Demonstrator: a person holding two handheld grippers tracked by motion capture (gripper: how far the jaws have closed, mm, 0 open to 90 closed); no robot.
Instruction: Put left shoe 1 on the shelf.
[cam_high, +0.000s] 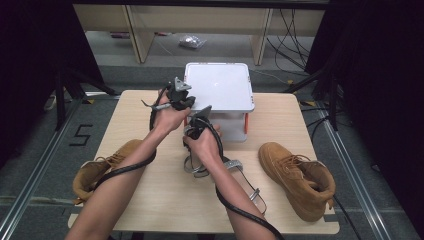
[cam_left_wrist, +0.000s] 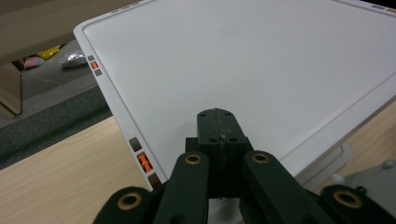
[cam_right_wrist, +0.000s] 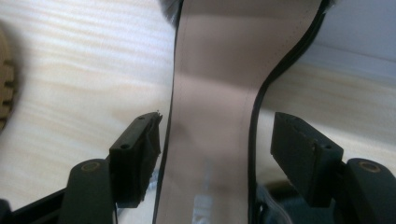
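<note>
Probably a lab: loose cables, floor rails, curtained surroundings.

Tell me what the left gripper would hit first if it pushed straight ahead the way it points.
Probably the white tray. The shut left gripper points at its flat top from just above the near edge, so it would likely meet that surface first, though depth is hard to judge.

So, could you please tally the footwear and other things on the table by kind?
Tan boots: 2
Sandals: 1
White racks: 1
Total: 4
</note>
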